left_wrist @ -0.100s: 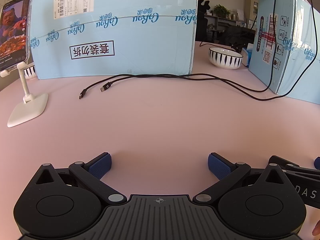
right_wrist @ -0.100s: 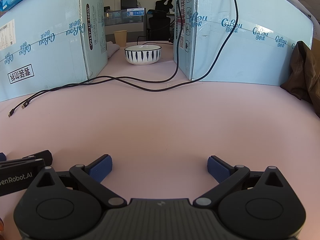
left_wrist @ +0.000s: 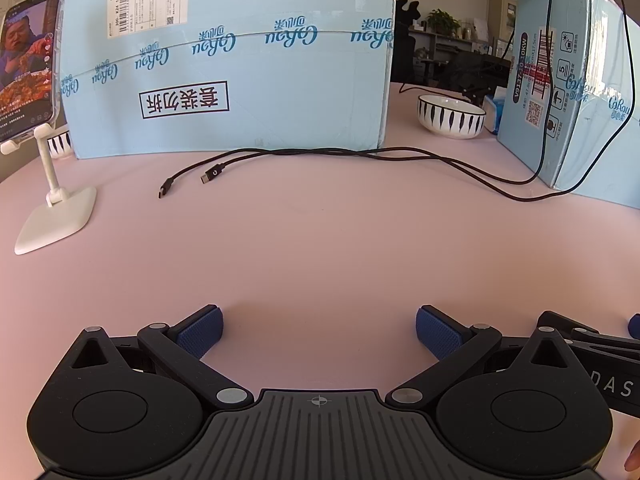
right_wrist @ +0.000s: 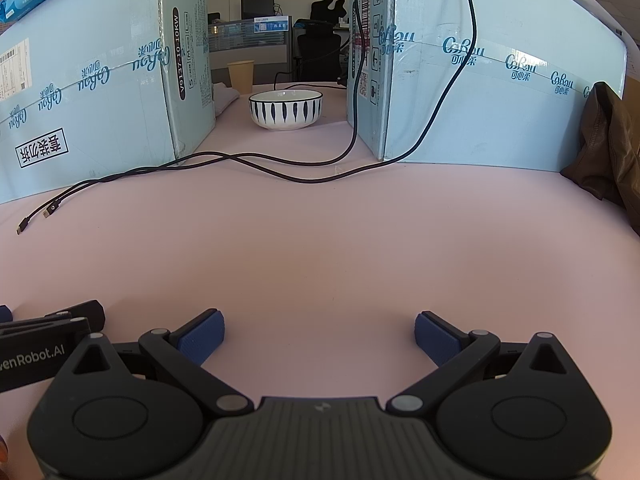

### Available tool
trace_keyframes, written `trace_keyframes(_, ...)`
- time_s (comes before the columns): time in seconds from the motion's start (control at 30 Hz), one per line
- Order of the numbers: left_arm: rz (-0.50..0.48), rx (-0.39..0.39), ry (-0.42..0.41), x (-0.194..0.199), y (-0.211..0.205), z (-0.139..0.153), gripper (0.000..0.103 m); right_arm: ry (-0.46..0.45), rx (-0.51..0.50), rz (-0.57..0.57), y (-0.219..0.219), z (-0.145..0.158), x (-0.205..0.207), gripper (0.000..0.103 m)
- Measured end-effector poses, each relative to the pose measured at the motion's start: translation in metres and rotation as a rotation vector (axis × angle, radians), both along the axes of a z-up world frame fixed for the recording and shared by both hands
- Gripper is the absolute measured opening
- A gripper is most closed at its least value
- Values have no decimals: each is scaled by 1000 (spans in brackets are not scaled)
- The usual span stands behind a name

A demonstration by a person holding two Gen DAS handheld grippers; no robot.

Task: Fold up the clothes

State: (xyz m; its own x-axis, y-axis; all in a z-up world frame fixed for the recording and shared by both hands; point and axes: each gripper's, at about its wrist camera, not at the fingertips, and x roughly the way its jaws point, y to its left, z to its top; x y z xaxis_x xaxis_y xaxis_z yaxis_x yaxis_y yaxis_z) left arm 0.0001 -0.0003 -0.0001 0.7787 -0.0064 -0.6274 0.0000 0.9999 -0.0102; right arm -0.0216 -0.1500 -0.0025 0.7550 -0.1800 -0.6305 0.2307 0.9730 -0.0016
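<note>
Left gripper (left_wrist: 319,332) and right gripper (right_wrist: 319,334): jaws spread wide, nothing between them, side by side low over the pink table (left_wrist: 320,248). Two black cables (left_wrist: 320,155) cross at 12 o'clock before blue cartons (left_wrist: 232,60); a striped bowl (left_wrist: 451,116) sits in the gap. Phone on stand (left_wrist: 30,64), 10 o'clock, left view only. Brown garment (right_wrist: 612,148), 2 o'clock, right view only, against the carton.

Bright even daylight, soft shadows, sharp focus, strong fisheye bending at edges, dark vignetted corners
</note>
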Motion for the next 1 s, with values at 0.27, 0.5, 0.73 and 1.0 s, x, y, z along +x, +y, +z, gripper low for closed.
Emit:
trace_keyframes(0.27, 0, 1, 0, 1, -3, 0, 103, -1, 1, -1, 2, 1, 0, 103)
trace_keyframes(0.5, 0, 8, 3, 2, -3, 0, 103, -2, 3, -1, 3, 1, 0, 103)
trace_keyframes(0.73, 2, 13, 4, 1, -3, -1, 103, -4, 6, 0, 0, -1, -2, 103)
trace_keyframes(1.0, 2, 14, 3, 1, -2, -1, 103, 0, 4, -1, -2, -1, -2, 103)
